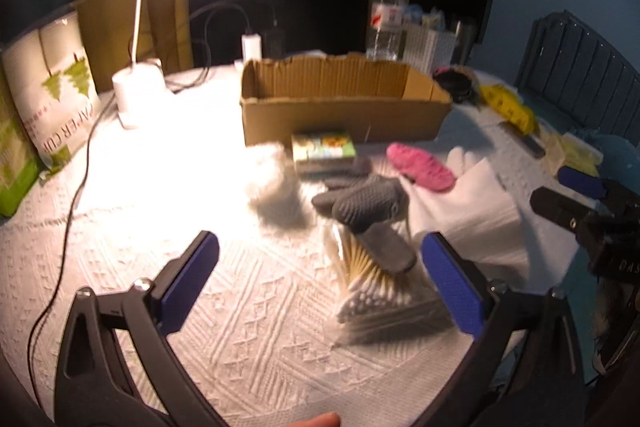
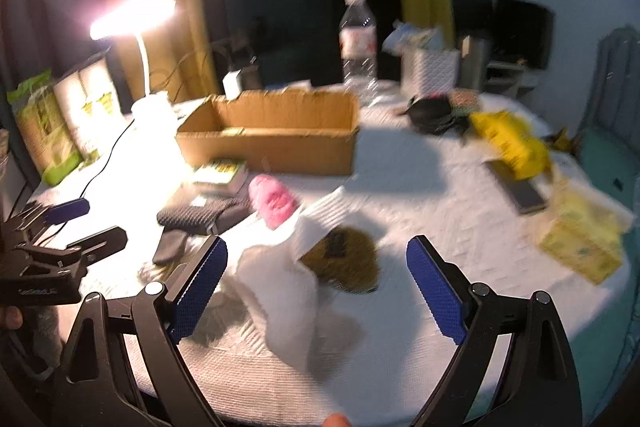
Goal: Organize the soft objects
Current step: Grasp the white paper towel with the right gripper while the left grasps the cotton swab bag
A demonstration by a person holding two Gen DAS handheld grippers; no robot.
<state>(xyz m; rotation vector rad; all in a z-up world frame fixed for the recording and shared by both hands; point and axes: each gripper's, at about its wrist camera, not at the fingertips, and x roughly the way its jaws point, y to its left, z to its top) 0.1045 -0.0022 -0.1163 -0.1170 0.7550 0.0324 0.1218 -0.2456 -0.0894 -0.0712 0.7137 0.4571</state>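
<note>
An open cardboard box (image 1: 344, 103) (image 2: 272, 135) stands at the back of the table. In front of it lie a pink knitted piece (image 1: 420, 166) (image 2: 274, 201), grey knitted socks (image 1: 362, 203) (image 2: 200, 215), a white fluffy wad (image 1: 276, 187), a white cloth (image 1: 468, 203) (image 2: 288, 291) and a pack of cotton swabs (image 1: 372, 287). My left gripper (image 1: 320, 283) is open and empty, just short of the swabs and socks. My right gripper (image 2: 316, 287) is open and empty over the white cloth, which partly covers a dark olive pad (image 2: 344, 259).
A lit desk lamp (image 1: 140, 87) and its cable stand at the left, with paper-cup packs (image 1: 52, 91). A water bottle (image 2: 358, 43), a white basket (image 2: 430, 71), a yellow bag (image 2: 508, 143), a phone (image 2: 520, 191) and a tissue box (image 2: 580, 235) lie at the back and right. A small book (image 1: 324, 147) lies by the box.
</note>
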